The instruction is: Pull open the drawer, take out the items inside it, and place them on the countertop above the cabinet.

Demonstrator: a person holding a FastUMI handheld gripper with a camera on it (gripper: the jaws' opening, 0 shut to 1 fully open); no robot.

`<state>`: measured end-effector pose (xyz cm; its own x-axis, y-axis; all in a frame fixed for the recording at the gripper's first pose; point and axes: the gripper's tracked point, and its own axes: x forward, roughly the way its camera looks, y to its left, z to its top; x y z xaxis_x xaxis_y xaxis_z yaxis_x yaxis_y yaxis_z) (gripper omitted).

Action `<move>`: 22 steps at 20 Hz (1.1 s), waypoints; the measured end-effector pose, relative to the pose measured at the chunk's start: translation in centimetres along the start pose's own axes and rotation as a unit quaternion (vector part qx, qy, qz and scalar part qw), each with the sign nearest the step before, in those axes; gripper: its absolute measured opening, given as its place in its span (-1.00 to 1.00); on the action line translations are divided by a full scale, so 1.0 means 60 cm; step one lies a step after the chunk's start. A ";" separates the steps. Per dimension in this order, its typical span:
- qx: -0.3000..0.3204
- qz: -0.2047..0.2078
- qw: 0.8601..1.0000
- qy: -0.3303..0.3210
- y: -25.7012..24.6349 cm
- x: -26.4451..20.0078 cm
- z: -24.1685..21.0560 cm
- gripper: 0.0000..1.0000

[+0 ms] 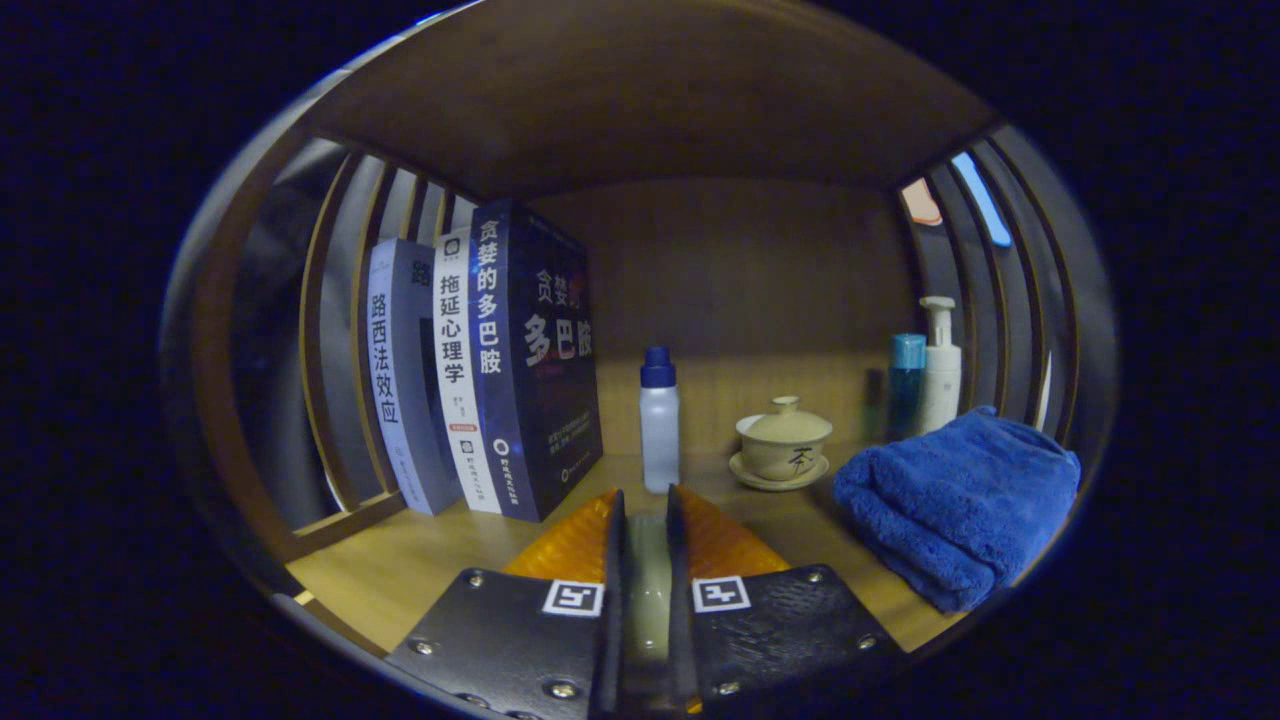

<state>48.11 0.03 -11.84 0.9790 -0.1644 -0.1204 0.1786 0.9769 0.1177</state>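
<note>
Back wall: you face a plain wooden panel (740, 270), dim and brown.
Ceiling: a wooden board (640, 90) closes the nook above you.
Sides: slatted wooden rails (340, 330) stand left and right of you.
Shelf surface: pale wood (420, 560).
Light: low, warm.

The gripper (645, 500) pointed into a wooden shelf bay, its orange fingers (570, 545) drawn near each other with a narrow gap between, gripping nothing. Just ahead of the tips stood a small white bottle (659, 420) with a blue cap. Three books (480, 375) stood upright to its left. A lidded tea bowl (782, 445) on a saucer sat to its right, then a folded blue towel (960, 500), with two pump bottles (925, 375) behind it.
</note>
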 end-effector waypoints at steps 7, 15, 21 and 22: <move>0.014 -0.006 1.000 -0.022 -0.002 0.000 0.009 -0.64; -0.004 -0.020 1.000 -0.019 -0.009 0.000 0.006 -0.48; -0.008 -0.039 0.999 -0.012 -0.028 -0.003 0.004 -0.40; -0.009 -0.041 0.999 -0.012 -0.030 -0.003 0.005 -0.40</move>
<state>47.63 -1.75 -11.76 0.9632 -0.2471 -0.1060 0.2569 0.9621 0.0915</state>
